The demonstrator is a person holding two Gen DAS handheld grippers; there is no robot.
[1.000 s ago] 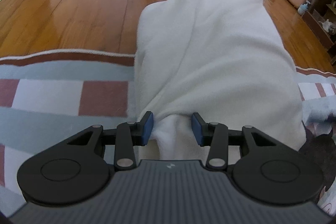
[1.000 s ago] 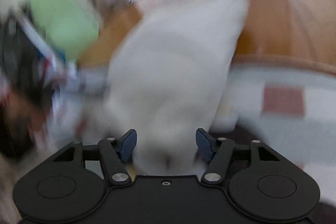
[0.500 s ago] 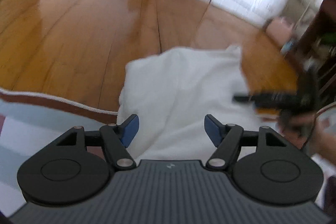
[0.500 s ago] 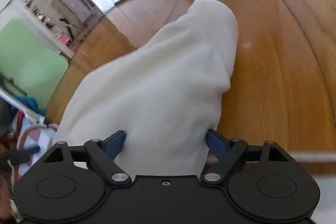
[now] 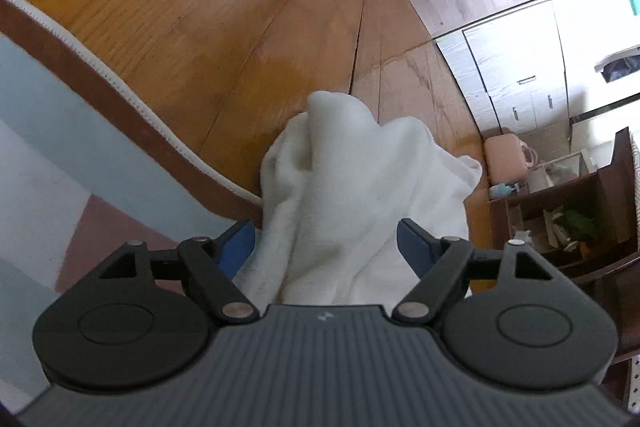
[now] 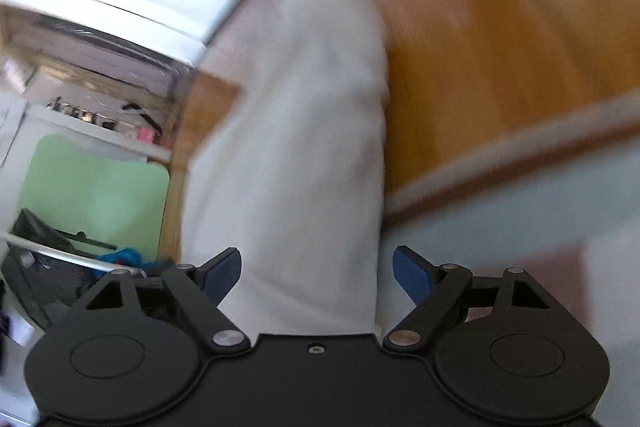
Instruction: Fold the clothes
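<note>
A white fleecy garment lies bunched in folds across the rug's border and onto the wooden floor. My left gripper straddles its near end. The jaws are opening, and the cloth sits loose between the blue pads without being pinched. In the blurred right wrist view the same garment runs as a long white band away from my right gripper. Its jaws stand wide, with a gap between the cloth and the right-hand pad.
A pale blue and brown checked rug with a white-edged brown border lies to the left. White cabinets, a pink bag and a dark wooden shelf unit stand at the right. A green panel and clutter show left in the right wrist view.
Both grippers' jaws have spread wider and let go of the white garment. Both views have rolled and shifted. The garment now looks more bunched in the left wrist view.
</note>
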